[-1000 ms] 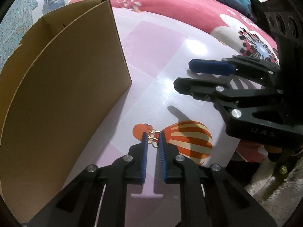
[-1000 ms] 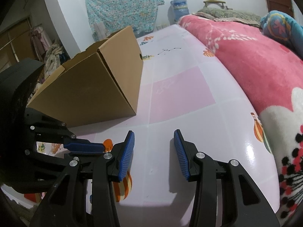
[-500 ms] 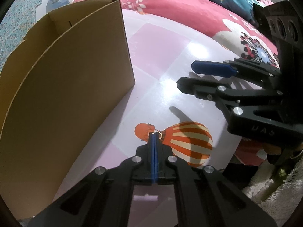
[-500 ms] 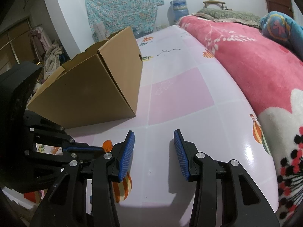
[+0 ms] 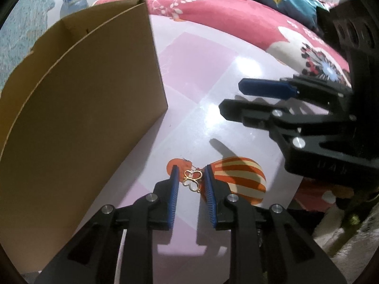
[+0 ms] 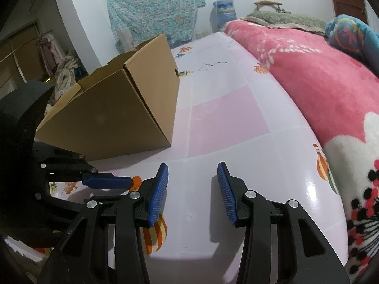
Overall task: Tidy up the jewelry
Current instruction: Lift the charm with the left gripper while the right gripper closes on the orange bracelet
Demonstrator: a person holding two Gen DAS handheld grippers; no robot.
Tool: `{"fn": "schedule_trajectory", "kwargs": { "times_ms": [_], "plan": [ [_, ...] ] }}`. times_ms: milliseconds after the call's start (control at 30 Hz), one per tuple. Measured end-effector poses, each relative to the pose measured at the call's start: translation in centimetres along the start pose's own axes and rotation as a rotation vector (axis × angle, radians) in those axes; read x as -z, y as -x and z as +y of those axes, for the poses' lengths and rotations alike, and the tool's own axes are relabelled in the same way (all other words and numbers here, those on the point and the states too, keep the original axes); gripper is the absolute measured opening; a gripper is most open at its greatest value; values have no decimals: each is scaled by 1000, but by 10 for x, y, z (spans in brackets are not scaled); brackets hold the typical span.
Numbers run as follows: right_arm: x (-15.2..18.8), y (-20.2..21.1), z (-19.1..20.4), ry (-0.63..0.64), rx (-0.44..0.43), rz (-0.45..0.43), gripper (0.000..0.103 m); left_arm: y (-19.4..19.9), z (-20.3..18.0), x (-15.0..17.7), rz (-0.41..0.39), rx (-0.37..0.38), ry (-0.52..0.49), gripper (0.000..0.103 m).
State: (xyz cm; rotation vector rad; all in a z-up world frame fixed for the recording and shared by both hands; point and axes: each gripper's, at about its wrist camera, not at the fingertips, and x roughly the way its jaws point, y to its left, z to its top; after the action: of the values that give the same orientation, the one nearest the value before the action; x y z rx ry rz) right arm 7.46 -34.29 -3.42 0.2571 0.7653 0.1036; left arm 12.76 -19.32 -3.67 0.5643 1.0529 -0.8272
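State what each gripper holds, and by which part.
Nothing. The gold butterfly earring lies between the just-opened jaws of the left gripper, unpinched; the right gripper is open, empty.

Half a second ago the left tongs [image 5: 189, 177] were pressed fully together at the small gold butterfly-shaped jewelry piece [image 5: 192, 181]. Their jaws have just been opening, and the piece now lies between the blue pads, apparently resting on the desk [image 5: 213, 108] rather than pinched, though contact is hard to judge.
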Motion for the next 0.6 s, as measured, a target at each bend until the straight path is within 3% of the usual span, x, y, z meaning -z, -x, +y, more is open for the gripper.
{"fn": "schedule_trajectory", "kwargs": {
  "times_ms": [33, 233, 600],
  "plan": [
    [0, 0, 0, -1, -1, 0, 42, -1, -3, 2, 1, -1, -6, 13],
    [1, 0, 1, 0, -2, -2, 42, -2, -9, 3, 1, -45, -58, 13],
    [1, 1, 1, 3, 1, -5, 42, 4, -22, 1, -27, -51, -33, 13]
  ]
}}
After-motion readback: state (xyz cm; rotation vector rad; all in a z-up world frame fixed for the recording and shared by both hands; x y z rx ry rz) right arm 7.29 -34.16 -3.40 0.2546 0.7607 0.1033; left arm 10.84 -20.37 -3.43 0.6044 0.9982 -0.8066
